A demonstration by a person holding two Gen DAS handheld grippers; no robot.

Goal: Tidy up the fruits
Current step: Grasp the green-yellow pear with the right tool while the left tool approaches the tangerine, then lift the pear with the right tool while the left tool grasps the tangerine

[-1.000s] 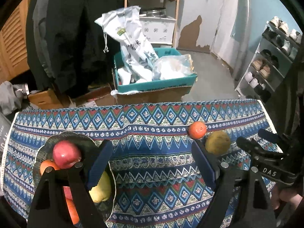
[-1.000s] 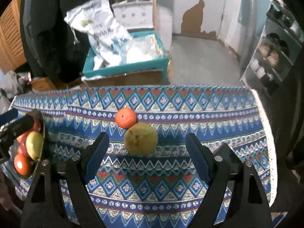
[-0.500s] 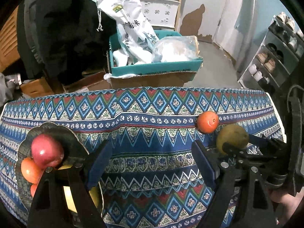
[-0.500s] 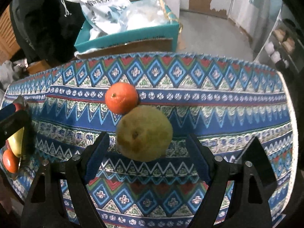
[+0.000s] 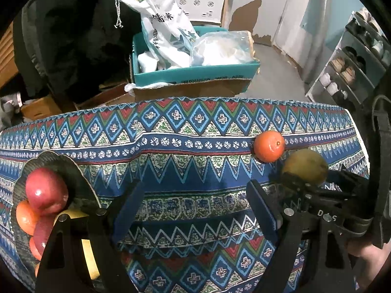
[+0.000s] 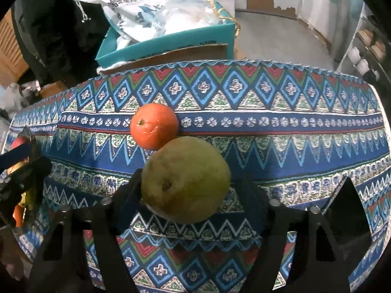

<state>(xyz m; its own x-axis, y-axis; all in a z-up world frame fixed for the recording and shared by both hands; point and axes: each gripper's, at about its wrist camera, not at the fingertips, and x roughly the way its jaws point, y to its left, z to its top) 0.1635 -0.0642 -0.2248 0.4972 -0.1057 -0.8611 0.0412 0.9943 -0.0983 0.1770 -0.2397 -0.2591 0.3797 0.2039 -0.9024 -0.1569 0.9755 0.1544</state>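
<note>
Green-brown pear (image 6: 185,180) on the patterned desk cloth (image 6: 281,146), now between the right tool (image 6: 188,190) pads, jaws just closed in and pressing its flanks, presumably for a lift toward the dark fruit plate (image 5: 61,166). Orange (image 6: 154,125) touching the pear just beyond the tool tips, so risk of a nudge. Left tool (image 5: 193,205) wide open, nothing between pads, plate of apples and oranges at its left finger.

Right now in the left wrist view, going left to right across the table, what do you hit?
Dark scalloped plate holding the glossy red apple → left tool → round orange tangerine → dull green-brown pear in the right tool.
</note>
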